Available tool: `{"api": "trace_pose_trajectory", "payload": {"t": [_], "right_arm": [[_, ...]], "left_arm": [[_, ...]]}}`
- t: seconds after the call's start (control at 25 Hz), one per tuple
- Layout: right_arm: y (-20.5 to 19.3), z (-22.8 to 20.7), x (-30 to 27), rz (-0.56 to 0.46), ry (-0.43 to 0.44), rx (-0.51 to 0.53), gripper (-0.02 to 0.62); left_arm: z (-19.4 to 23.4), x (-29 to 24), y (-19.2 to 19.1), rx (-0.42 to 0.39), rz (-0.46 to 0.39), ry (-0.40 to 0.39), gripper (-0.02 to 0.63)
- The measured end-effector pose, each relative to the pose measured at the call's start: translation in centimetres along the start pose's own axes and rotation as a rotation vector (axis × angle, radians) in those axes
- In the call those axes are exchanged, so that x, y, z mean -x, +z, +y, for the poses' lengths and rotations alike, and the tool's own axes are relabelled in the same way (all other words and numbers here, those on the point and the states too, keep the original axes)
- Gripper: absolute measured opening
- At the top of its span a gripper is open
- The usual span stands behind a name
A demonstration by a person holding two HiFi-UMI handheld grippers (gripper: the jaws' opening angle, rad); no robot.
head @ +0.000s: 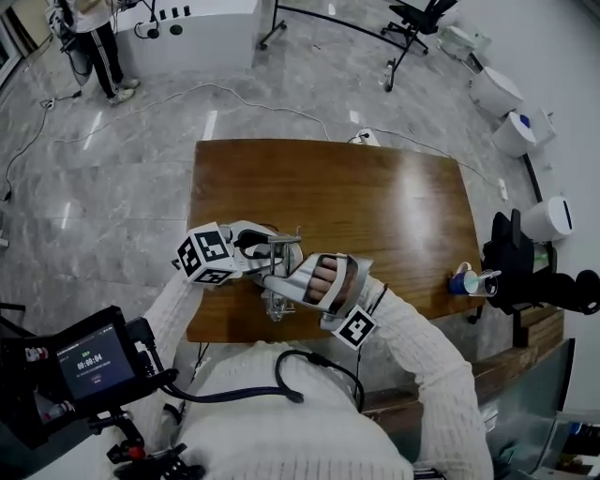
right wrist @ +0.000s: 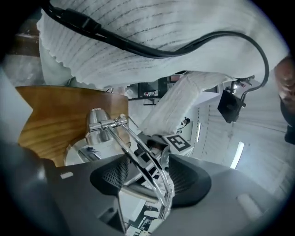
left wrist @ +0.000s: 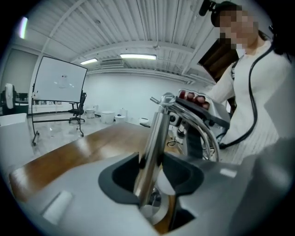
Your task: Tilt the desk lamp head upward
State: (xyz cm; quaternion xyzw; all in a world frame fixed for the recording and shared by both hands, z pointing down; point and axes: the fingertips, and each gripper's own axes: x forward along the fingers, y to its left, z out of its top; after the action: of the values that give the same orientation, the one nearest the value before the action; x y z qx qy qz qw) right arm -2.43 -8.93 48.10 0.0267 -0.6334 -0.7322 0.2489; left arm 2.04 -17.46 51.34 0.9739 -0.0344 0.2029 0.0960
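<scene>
A chrome desk lamp (head: pixel 277 251) stands on its round base (head: pixel 275 306) near the front edge of the wooden table (head: pixel 375 206). My left gripper (head: pixel 272 247) reaches it from the left. In the left gripper view the upright stem (left wrist: pixel 154 138) fills the gap between the dark pads of my left gripper (left wrist: pixel 152 171), which is shut on it. My right gripper (head: pixel 278 281) comes in from the right. In the right gripper view my right gripper (right wrist: pixel 147 179) stands open; the lamp's thin wire arms (right wrist: pixel 138 152) run between its pads without touching them. I cannot make out the lamp head.
A small blue item (head: pixel 460 281) sits at the table's right edge beside a black stand (head: pixel 511 267). A screen device (head: pixel 89 361) hangs at the lower left. On the floor are a white cable (head: pixel 234 94), an office chair (head: pixel 417 23) and white bins (head: pixel 494 91). A person (head: pixel 94 42) stands far off.
</scene>
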Motion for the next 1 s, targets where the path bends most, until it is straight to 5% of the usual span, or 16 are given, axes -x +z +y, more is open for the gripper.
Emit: {"api": "trace_pose_trajectory", "payload": {"t": [0.2,0.72,0.84,1.0], "right_arm": [[0.4,-0.2,-1.6,-0.019,-0.028,-0.038,0.184],[0.1,-0.3,-1.2,-0.106,0.126,-0.332,0.227],[0.2,-1.6,-0.7,-0.162,0.156,-0.478,0.227],[-0.5,-5.1,0.4,-0.307,0.226,-0.840,0.219]], "left_arm": [[0.3,0.2,-0.2,0.018,-0.040,0.032,0.160],[0.8,-0.1,-0.2,-0.035,-0.024,0.055,0.147],[0.9,-0.1,-0.2,-0.028,-0.033,0.049,0.149],[1.0,-0.1,-0.3,-0.026,-0.036,0.046,0.149]]}}
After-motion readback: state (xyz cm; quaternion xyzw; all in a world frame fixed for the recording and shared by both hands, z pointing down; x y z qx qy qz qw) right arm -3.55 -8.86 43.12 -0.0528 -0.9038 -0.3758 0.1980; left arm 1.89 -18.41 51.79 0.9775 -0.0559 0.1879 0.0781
